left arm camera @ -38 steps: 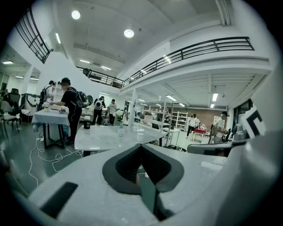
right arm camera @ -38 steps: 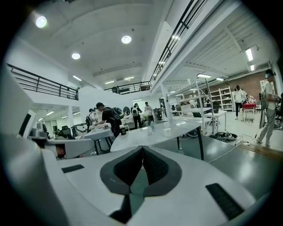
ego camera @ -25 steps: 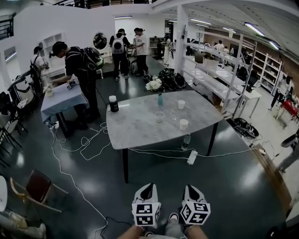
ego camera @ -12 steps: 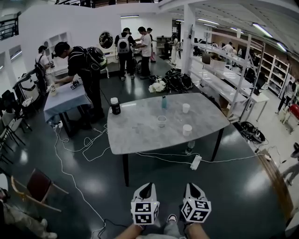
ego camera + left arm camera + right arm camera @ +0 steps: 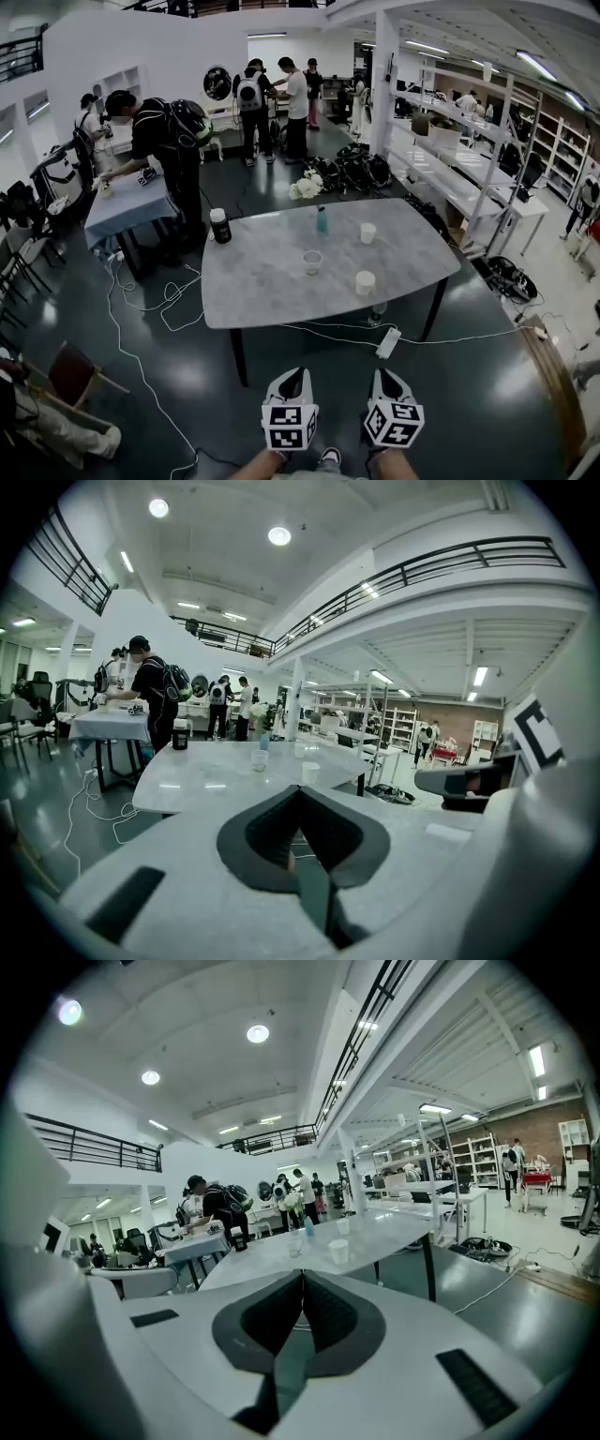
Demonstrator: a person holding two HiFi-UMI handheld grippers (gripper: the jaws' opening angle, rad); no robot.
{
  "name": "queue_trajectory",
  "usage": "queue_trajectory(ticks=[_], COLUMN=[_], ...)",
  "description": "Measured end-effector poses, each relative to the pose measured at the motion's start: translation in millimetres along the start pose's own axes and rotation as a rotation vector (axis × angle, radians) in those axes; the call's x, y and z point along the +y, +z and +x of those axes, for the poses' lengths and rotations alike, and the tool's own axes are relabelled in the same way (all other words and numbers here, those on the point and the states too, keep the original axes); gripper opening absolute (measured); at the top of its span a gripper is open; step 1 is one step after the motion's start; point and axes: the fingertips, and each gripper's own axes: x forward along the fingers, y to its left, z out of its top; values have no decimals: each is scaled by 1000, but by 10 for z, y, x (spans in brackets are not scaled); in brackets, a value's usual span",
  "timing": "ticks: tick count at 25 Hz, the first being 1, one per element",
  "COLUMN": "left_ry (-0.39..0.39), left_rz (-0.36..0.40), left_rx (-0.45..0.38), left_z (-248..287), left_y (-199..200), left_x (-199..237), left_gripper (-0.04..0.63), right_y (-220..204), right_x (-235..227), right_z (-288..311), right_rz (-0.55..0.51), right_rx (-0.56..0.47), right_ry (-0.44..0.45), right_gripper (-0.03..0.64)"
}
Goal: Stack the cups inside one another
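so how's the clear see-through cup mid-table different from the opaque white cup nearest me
The clear see-through cup is transparent; the opaque white cup is solid white. The clear cup stands near the middle of the grey table; the white cup is nearer the front edge, further right. Both stand alone, unstacked.

The surface (image 5: 272, 291) with the cups (image 5: 366, 282) has drawn nearer and fills more of the head view, its near edge sitting lower in the frame. The power strip (image 5: 387, 342) on the floor has come closer too. At the back of the room, a third person (image 5: 313, 89) has come into sight.
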Motion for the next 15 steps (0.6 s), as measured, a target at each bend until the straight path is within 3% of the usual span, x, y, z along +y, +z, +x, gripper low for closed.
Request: queue_trajectory(ticks=[7,15], left_ry=[19,85], left_rz=[13,6], left_rx=[22,33], left_z=[411,762], left_y=[11,73], left_x=[-256,-241], left_gripper=[-6,-6], right_y=[95,189], right_x=[-394,-633], right_z=[300,672], right_rz=[12,11], right_rx=[21,44], right_ry=[27,71], right_gripper=[8,8])
